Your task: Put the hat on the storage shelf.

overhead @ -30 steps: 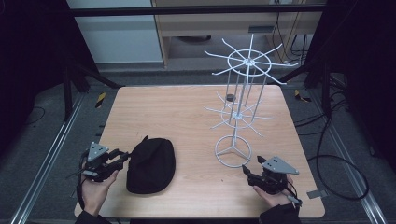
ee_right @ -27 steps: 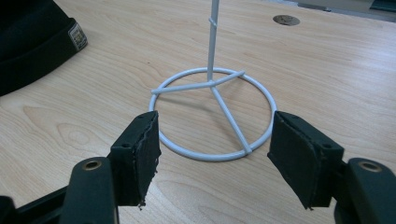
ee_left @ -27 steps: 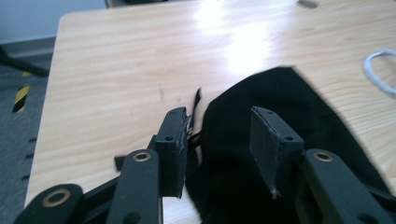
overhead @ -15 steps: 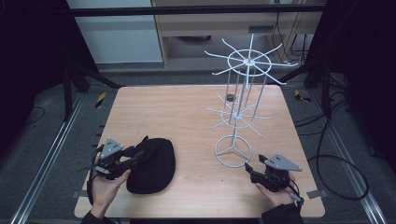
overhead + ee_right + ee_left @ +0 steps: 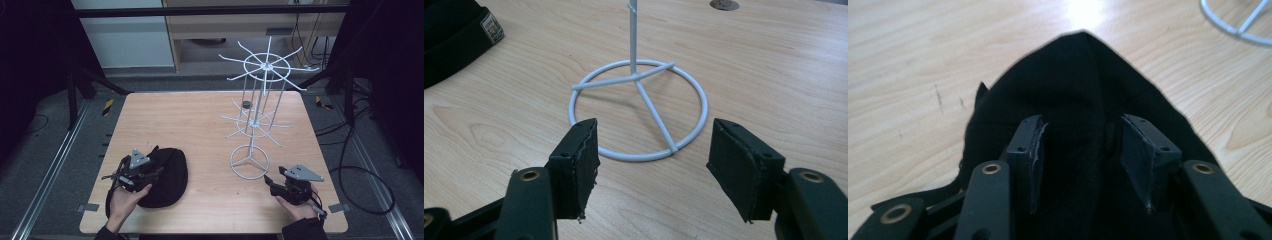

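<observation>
Down on the wooden desk [image 5: 200,120], the left gripper [image 5: 1082,150] hovers open over the black fabric cap [image 5: 167,175], while the right gripper [image 5: 651,165], jaws parted, faces the white wire rack's ring base [image 5: 639,110].

Left gripper [image 5: 150,175]: moves from the table edge left of the black cap [image 5: 167,172] to over the cap's left part, jaws apart either side of its crown | Left hand [image 5: 124,200]: shifts rightward with it | Right gripper [image 5: 270,181]: edges slightly nearer the white wire rack's [image 5: 260,95] ring base
</observation>
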`<state>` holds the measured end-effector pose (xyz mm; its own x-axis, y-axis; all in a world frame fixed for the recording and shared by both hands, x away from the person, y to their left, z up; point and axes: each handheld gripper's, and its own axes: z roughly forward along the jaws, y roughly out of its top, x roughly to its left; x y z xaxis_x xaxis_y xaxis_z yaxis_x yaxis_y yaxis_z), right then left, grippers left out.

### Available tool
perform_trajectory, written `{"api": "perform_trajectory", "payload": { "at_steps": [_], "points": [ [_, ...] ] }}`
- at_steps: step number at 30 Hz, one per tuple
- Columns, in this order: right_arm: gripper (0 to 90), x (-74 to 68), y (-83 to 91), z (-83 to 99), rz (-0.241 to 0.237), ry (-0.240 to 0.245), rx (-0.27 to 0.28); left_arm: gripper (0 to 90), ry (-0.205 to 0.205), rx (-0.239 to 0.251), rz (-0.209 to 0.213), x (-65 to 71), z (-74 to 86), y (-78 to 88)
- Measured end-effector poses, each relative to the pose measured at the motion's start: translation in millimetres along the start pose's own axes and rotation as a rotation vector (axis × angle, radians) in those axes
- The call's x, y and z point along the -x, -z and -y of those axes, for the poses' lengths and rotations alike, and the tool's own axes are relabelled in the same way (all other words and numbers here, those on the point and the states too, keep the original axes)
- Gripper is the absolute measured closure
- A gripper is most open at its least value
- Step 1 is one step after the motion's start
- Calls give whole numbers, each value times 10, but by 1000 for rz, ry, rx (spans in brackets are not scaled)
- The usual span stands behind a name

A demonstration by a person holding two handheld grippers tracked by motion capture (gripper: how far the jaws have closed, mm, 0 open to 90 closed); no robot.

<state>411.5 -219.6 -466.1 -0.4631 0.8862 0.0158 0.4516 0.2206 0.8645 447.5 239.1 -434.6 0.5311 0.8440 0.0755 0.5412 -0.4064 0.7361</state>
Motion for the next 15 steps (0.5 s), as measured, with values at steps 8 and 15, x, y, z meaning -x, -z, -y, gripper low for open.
{"api": "perform_trajectory", "payload": {
  "at_steps": [8, 15],
  "points": [
    [366, 2, -10, 6, 3, 0, -8, 617, -15, -40, -18, 9, 20, -79],
    [366, 6, -13, 9, 5, 0, -12, 783, 13, -33, -1, -27, 29, -56]
  ]
}}
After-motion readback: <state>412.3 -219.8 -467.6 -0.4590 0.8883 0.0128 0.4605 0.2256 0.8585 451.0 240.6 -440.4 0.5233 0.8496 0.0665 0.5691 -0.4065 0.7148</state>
